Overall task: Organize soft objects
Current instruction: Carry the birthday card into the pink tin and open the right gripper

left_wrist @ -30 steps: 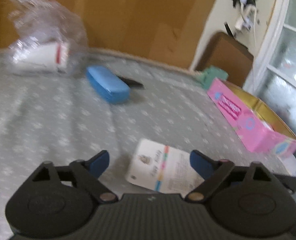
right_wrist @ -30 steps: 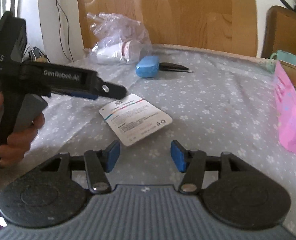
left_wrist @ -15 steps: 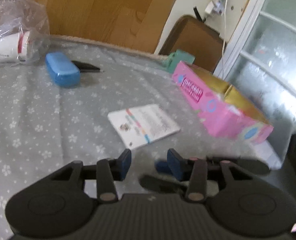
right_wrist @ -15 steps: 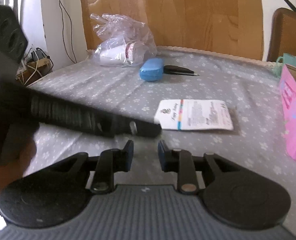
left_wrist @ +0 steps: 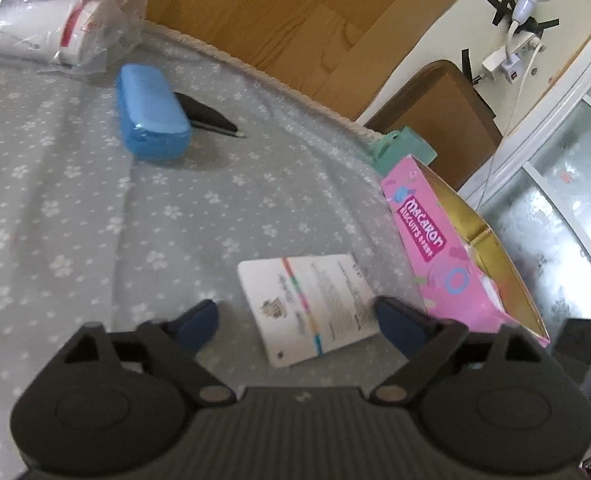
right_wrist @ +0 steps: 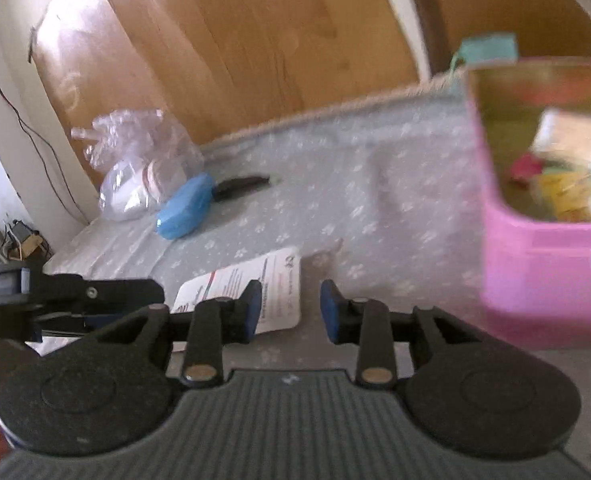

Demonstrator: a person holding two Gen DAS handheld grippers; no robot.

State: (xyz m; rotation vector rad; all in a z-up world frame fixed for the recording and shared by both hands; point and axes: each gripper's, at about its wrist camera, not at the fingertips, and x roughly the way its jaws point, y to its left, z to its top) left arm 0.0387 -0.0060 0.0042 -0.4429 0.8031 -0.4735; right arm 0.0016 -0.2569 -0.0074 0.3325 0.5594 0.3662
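While both grippers, left and right, hover open and empty, flowery grey bedsheet, white packet, pink box, wooden headboard.

White packet before half-open right hand-held gripper

A flat packet lies on the tablecloth, near the front. Just to its right stands an open biscuit box, with small things inside it. Behind the box is a mug, at the table's back edge. Farther back and to the left lies a pencil case. A pen lies just to its right. Behind the pencil case, to the left, sits a plastic bag with a tube in it. A wooden board stands behind the table.
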